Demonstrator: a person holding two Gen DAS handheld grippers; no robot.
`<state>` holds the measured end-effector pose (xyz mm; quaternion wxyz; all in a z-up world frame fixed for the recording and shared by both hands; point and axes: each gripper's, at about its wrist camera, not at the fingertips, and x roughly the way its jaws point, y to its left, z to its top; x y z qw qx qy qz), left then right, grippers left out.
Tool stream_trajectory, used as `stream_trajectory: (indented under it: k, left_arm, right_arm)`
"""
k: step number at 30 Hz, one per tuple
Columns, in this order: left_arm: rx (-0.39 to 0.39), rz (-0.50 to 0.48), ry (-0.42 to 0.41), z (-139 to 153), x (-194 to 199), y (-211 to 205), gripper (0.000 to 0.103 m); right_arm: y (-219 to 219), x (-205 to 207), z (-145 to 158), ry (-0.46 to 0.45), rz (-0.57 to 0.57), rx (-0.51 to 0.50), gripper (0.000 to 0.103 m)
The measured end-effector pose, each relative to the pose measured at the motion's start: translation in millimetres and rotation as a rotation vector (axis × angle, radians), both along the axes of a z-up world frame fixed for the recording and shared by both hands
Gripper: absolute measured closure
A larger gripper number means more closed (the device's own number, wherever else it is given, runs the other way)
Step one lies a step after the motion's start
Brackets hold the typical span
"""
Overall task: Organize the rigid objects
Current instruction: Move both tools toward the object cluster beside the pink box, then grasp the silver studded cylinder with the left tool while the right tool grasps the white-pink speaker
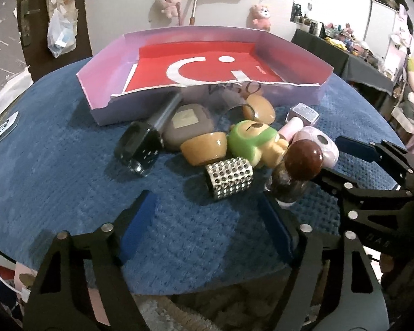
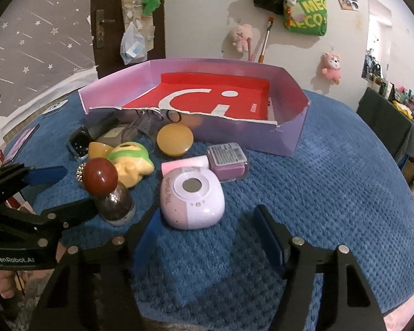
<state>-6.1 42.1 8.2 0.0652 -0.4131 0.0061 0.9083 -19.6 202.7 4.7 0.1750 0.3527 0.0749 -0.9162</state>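
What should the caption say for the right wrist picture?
Open right gripper faces a lilac mini camera on the blue mat.

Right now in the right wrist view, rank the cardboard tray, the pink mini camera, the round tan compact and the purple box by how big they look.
1. Cardboard tray
2. Pink mini camera, though it sits nearest the lens
3. Purple box and round tan compact: too alike to rank
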Motion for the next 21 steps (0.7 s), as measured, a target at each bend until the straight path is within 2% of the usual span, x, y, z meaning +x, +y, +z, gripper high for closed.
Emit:
stream_trajectory:
  k: [7, 10, 11, 13, 16, 17, 21]
  left_arm:
    - [0.002, -0.003, 0.004, 0.8, -5.8, 2.9, 0.04]
    - [0.005, -0.005, 0.007, 2.2, -9.7, 4.6, 0.052]
    - [0.015, -0.011, 0.007, 2.9, -10.7, 4.9, 0.062]
    - [0.016, -0.016, 0.01, 3.4, -11.5, 6.2, 0.068]
    - [-0.001, -0.024, 0.016, 3.6, -10.7, 8.3, 0.069]
    - [0.0, -0.028, 0.015, 4.4, -10.4, 8.1, 0.075]
    - [0.005, -0.033, 0.024, 9.6, -7.8, 6.2, 0.075]
  right_arm:
    - [-7.7, -8.6, 2.1, 0.012, 0.032, 0.006, 0.034]
    - [-9.9, -12.1, 0.2, -0.002, 0.047, -0.001, 0.045]
    - [-10.5, -12.5, -0.5, -0.007, 0.054, -0.007, 0.05]
    - [-12.3, -12.1, -0.3, -0.008, 0.06, -0.009, 0.053]
    - [-11.8, -10.1, -0.2, -0.007, 0.059, -0.015, 0.053]
    - [-10.8, -9.7, -0.1, -0.007, 0.056, -0.022, 0.053]
    - [-4.6, -8.0, 4.6, -0.004, 0.043, -0.053, 0.053]
